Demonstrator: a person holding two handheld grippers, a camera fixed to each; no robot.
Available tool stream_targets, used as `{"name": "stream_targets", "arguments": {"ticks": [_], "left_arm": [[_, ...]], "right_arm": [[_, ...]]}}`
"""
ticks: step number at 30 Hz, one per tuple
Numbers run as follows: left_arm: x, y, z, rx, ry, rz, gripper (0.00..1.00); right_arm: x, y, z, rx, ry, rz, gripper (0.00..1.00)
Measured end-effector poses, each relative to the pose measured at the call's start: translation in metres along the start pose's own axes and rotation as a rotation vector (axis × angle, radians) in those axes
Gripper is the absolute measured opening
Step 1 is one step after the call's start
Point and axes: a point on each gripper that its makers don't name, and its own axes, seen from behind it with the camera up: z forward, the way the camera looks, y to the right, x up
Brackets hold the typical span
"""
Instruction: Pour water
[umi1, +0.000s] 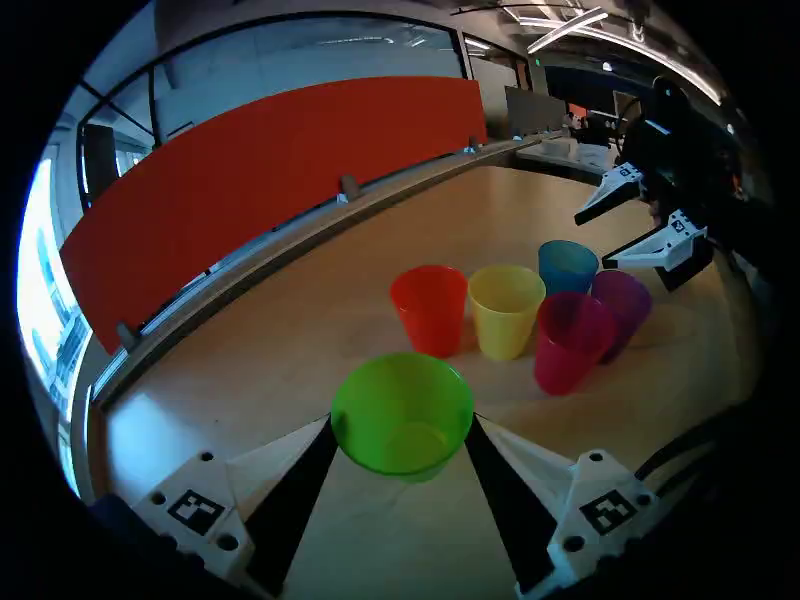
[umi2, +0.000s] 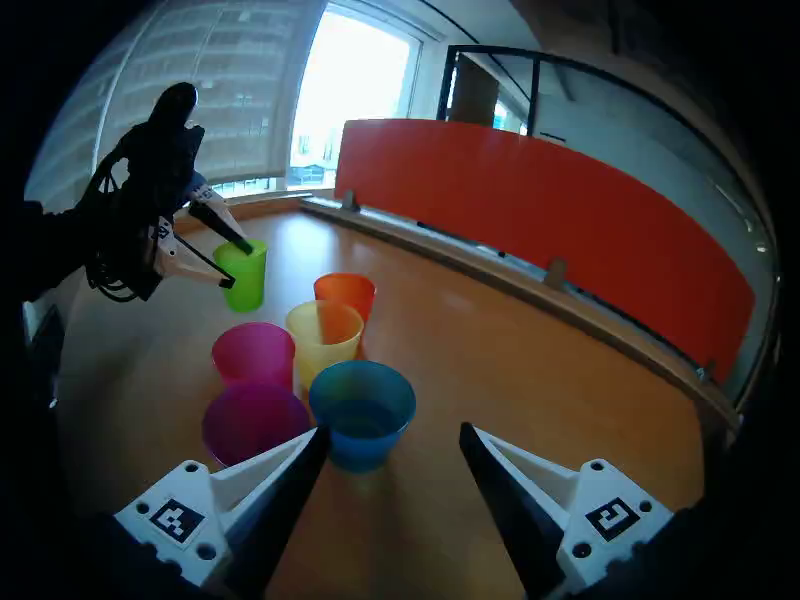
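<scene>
1. Green cup (umi1: 402, 415): translucent, upright, pinched in my left gripper (umi1: 400, 424), at 6 o'clock.
2. Red cup (umi1: 430, 308), yellow cup (umi1: 506, 310), pink cup (umi1: 572, 340), purple cup (umi1: 624, 303), blue cup (umi1: 567, 264): upright, bunched together, 1 o'clock beyond it.

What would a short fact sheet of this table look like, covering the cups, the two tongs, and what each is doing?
Surface: wooden table, with an orange screen along its far edge
Cups: six, all upright
Group: orange cup, yellow cup, blue cup, pink cup and purple cup stand close together
Apart: green cup
Left tongs: closed on the green cup, one finger on each side
Right tongs: open, pointed at the blue cup, not gripping it
Water: cannot tell
</scene>
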Motion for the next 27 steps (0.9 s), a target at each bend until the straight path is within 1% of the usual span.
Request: {"name": "stream_targets", "arguments": {"ticks": [17, 27], "left_arm": [[-0.002, -0.002, -0.002, 0.002, 0.0, 0.0, 0.87], [-0.004, -0.003, -0.003, 0.004, -0.002, 0.0, 0.88]], "right_arm": [[-0.002, -0.009, 0.006, 0.028, -0.019, -0.009, 1.0], [-0.011, -0.012, 0.017, 0.049, -0.055, -0.029, 1.0]]}}
